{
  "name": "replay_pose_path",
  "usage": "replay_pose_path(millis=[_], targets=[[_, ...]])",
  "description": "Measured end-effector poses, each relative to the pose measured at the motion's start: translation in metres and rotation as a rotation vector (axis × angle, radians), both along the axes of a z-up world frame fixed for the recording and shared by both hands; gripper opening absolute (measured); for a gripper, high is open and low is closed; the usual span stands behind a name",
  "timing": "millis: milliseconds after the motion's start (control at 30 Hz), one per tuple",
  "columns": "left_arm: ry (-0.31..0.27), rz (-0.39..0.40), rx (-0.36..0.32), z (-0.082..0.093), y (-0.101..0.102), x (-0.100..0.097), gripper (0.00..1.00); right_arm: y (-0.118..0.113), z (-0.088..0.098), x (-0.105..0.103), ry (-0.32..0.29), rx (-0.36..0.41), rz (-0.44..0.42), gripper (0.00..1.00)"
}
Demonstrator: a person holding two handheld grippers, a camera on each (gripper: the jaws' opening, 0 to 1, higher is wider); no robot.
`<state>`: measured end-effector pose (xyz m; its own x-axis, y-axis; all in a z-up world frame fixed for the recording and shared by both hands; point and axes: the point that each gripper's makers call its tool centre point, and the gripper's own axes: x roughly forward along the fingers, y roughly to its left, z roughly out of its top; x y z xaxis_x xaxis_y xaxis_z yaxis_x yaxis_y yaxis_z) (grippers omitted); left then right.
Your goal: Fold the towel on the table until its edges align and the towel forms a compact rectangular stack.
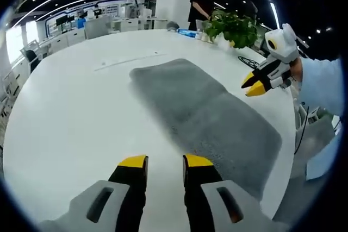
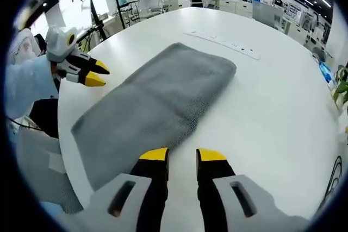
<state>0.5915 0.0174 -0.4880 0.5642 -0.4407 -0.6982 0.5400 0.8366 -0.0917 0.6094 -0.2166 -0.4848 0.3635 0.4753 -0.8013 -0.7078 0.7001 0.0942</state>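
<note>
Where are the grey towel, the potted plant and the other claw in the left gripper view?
grey towel [image 1: 209, 115]: left gripper view, middle of the cloth.
potted plant [image 1: 235, 27]: left gripper view, its leaves.
right claw [image 1: 253, 86]: left gripper view, between its yellow tips.

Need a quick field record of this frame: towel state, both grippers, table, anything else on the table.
towel: grey towel, flat on the table, long strip, looks folded over once
left gripper: left gripper, open, holds nothing, hovers at towel's near edge
right gripper: right gripper, open, holds nothing, beside the towel
table: white table
other: potted plant at far edge
</note>
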Motion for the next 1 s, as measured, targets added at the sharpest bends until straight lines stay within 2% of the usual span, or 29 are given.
replay_pose_path(millis=[300, 333, 433, 500, 633, 1000], targets=[[-0.002, -0.068, -0.004, 0.005, -0.006, -0.017, 0.26, 0.004, 0.004, -0.018, 0.005, 0.018, 0.055, 0.20], [0.001, -0.080, -0.006, 0.005, -0.008, -0.020, 0.26, 0.005, 0.006, -0.027, 0.008, 0.020, 0.062, 0.20], [-0.012, -0.116, 0.002, 0.008, -0.011, -0.025, 0.27, 0.005, 0.007, -0.030, 0.007, 0.025, 0.074, 0.21], [-0.020, -0.124, 0.003, 0.011, -0.012, -0.030, 0.27, 0.007, 0.011, -0.040, 0.007, 0.026, 0.085, 0.21], [-0.024, -0.137, -0.007, 0.014, -0.012, -0.032, 0.28, 0.009, 0.010, -0.044, 0.007, 0.030, 0.117, 0.22], [-0.028, -0.242, -0.015, 0.021, -0.033, -0.060, 0.29, 0.018, 0.014, -0.064, 0.009, 0.039, 0.186, 0.26]])
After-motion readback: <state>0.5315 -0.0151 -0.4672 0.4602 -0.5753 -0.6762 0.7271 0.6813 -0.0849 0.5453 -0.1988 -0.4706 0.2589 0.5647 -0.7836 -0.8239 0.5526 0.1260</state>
